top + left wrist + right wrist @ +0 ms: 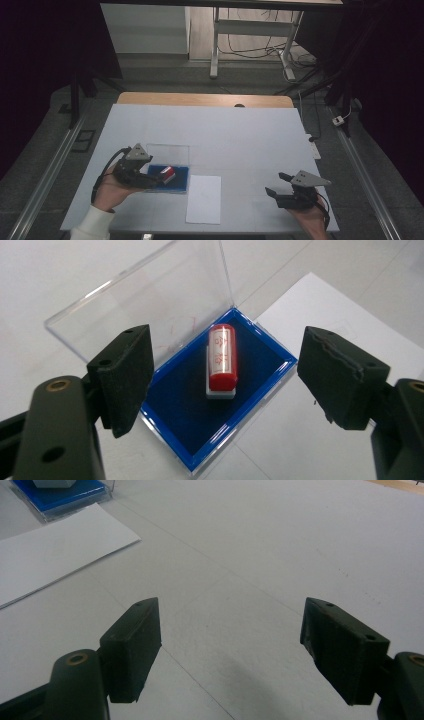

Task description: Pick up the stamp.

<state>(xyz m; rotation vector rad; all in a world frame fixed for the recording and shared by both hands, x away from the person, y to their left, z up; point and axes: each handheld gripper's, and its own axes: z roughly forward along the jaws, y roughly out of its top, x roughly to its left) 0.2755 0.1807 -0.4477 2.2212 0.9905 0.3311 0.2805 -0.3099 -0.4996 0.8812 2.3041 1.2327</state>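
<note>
A red cylindrical stamp point(167, 173) point(221, 360) with white lettering lies on its side in a clear case point(181, 177) lined with blue point(185, 405). The case's transparent lid point(150, 300) stands open behind it. My left gripper point(152, 176) point(224, 334) hovers just left of the case, open. The stamp lies between and beyond its jaws, untouched. My right gripper point(275, 183) point(231, 604) is open over bare table at the front right, with nothing between its jaws.
A white sheet of paper point(204, 199) point(320, 315) point(50, 555) lies just right of the case, toward the front edge. The white table top point(225, 135) ends at a wooden strip point(205, 99) at the back. Beyond it stand a desk frame point(250, 30) and floor cables.
</note>
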